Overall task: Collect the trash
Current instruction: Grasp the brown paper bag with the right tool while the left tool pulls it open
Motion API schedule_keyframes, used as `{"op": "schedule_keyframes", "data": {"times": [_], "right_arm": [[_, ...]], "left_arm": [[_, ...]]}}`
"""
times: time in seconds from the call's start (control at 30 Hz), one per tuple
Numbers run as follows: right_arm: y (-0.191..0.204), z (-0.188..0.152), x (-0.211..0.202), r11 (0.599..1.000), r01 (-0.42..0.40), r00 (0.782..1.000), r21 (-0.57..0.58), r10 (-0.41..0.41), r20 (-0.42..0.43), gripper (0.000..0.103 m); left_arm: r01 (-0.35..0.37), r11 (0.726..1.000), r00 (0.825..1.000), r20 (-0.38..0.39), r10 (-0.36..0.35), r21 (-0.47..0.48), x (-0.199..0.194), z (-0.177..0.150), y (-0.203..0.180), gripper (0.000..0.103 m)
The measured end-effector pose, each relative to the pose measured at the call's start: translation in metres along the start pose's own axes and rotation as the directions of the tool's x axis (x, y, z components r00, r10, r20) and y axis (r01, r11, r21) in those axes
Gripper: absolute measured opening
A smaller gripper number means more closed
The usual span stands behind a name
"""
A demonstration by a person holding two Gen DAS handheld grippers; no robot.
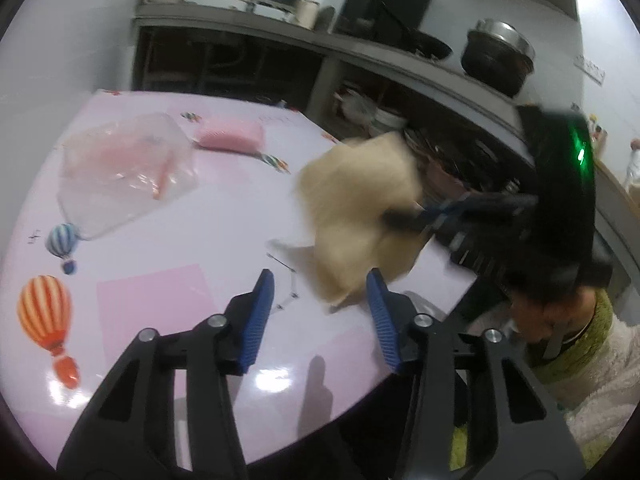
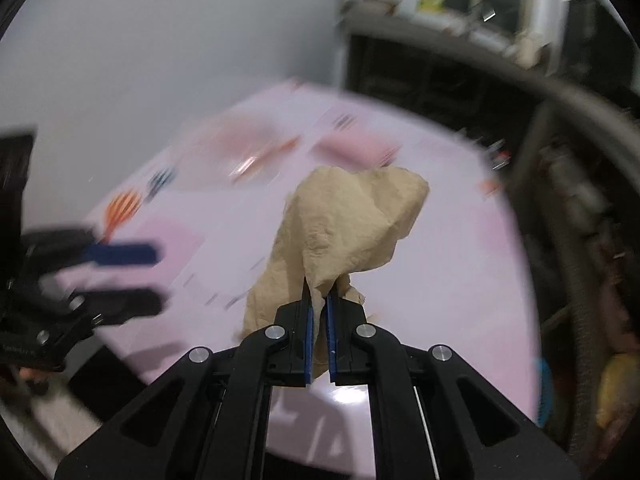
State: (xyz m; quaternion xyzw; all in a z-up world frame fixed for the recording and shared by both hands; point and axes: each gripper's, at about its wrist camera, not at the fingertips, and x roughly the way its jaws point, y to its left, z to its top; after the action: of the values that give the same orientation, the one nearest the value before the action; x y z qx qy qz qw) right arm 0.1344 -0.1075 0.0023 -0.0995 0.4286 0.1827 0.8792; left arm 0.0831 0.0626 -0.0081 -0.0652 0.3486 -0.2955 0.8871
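While gripped: crumpled beige paper (image 2: 344, 224) hangs above the pink table (image 2: 440, 280).
Right gripper (image 2: 319, 300): fingers pinching the paper.
Left gripper (image 1: 320, 284): fingers spread, nothing between them.
Far side: clear plastic bag (image 1: 124, 168).

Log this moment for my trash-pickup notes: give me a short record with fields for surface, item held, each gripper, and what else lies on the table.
surface: pink table with hot-air-balloon prints
item held: crumpled tan paper napkin, lifted above the table
right gripper: jaws shut on the napkin
left gripper: jaws apart, nothing between them, beside the napkin
also on table: clear plastic bag; pink packet
image quality: motion blur in both views
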Motion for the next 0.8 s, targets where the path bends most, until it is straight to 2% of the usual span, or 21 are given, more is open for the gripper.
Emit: {"op": "schedule_keyframes", "data": {"times": [0.07,0.1,0.17,0.33,0.47,0.53,0.57,0.63,0.73,0.8], "right_arm": [[0.01,-0.007,0.018,0.995,-0.097,0.993,0.009,0.098,-0.063,0.006],[0.012,-0.01,0.026,0.987,-0.155,0.983,0.029,0.157,-0.097,0.006],[0.014,-0.014,0.035,0.976,-0.205,0.969,0.076,0.213,-0.125,0.006],[-0.015,-0.015,0.047,0.904,-0.342,0.91,0.258,0.387,-0.15,0.007],[-0.028,-0.022,0.044,0.858,-0.383,0.879,0.342,0.453,-0.152,0.009],[-0.035,-0.023,0.04,0.834,-0.397,0.869,0.384,0.476,-0.137,0.017],[-0.037,-0.022,0.037,0.825,-0.4,0.867,0.398,0.482,-0.127,0.02],[-0.043,-0.021,0.03,0.806,-0.411,0.865,0.427,0.493,-0.098,0.034],[-0.053,-0.018,0.021,0.781,-0.409,0.868,0.473,0.492,-0.062,0.045],[-0.061,-0.018,0.021,0.752,-0.411,0.864,0.516,0.501,-0.043,0.049]], "left_arm": [[0.006,1.0,1.0,-0.024,-0.006,0.008,0.008,-0.004,-0.003,0.04],[0.007,1.0,0.999,-0.031,-0.007,0.007,0.009,-0.005,-0.002,0.037],[0.011,1.0,0.999,-0.045,-0.011,-0.008,0.013,-0.008,0.0,0.034],[-0.013,1.0,0.996,-0.084,0.012,-0.009,0.024,-0.012,0.007,0.023],[-0.029,0.999,0.991,-0.129,0.03,0.015,0.035,-0.016,0.006,0.018],[-0.033,0.999,0.989,-0.146,0.037,0.032,0.04,-0.018,0.004,0.017],[-0.033,0.999,0.987,-0.155,0.039,0.039,0.042,-0.019,0.003,0.016],[-0.031,0.998,0.984,-0.171,0.039,0.048,0.047,-0.02,0.001,0.015],[-0.031,0.997,0.983,-0.179,0.043,0.07,0.052,-0.02,-0.003,0.015],[-0.027,0.997,0.982,-0.182,0.04,0.074,0.055,-0.019,-0.004,0.015]]}}
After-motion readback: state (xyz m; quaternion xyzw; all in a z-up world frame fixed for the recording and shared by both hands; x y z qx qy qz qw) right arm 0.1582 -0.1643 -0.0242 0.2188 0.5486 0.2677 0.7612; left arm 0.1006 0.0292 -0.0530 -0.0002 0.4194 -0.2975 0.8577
